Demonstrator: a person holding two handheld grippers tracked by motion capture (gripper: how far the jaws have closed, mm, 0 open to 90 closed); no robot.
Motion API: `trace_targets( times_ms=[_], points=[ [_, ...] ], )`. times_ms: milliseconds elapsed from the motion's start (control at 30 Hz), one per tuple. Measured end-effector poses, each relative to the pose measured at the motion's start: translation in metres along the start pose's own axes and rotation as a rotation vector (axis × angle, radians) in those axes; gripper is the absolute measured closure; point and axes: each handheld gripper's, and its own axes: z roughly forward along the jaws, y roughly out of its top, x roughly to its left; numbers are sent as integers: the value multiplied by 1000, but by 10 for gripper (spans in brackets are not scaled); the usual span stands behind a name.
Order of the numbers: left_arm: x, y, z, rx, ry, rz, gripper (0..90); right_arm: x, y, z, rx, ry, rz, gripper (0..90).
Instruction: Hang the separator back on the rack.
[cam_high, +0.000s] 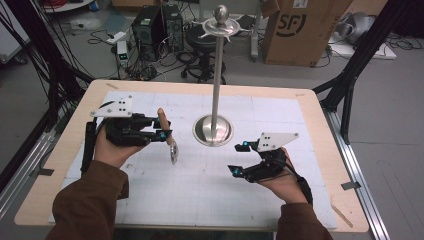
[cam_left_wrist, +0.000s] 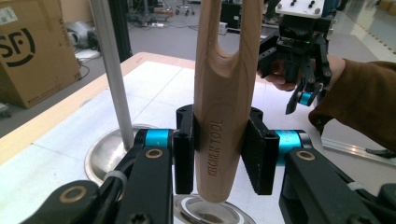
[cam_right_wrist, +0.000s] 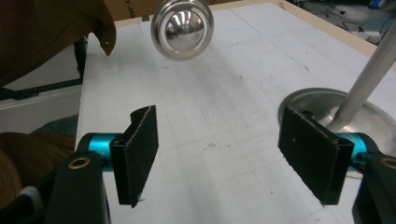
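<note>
High view has our left gripper (cam_high: 161, 134) clamped on the wooden handle of the strainer (cam_high: 169, 139) left of the stand (cam_high: 213, 130), right gripper (cam_high: 239, 159) jaws wide and empty, so we should hook the handle's slot squarely on a stand arm

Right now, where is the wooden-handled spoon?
The wooden-handled spoon is on the left of the high view, clamped by its handle in the left tool, its metal bowl hanging above the mat just left of the stand's round base.
</note>
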Motion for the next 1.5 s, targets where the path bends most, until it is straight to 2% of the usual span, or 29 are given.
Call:
trace_targets(
  times_ms=[233, 400, 533, 767, 1500],
  points=[
    [8, 16, -8, -3, 19, 2, 680, 0, 0, -1, 1, -3, 7, 262],
    [18, 32, -12, 16, 35, 6, 680, 0, 0, 1, 2, -5, 5, 261],
    [27, 46, -9, 29, 47, 3, 680, 0, 0, 0, 3, -2, 10, 261],
    [36, 74, -3, 40, 64, 22, 680, -2, -3, 2, -2, 7, 21, 260],
    [40, 128, 22, 68, 84, 66, 680, -3, -4, 2, -16, 17, 21, 260]
  ],
)
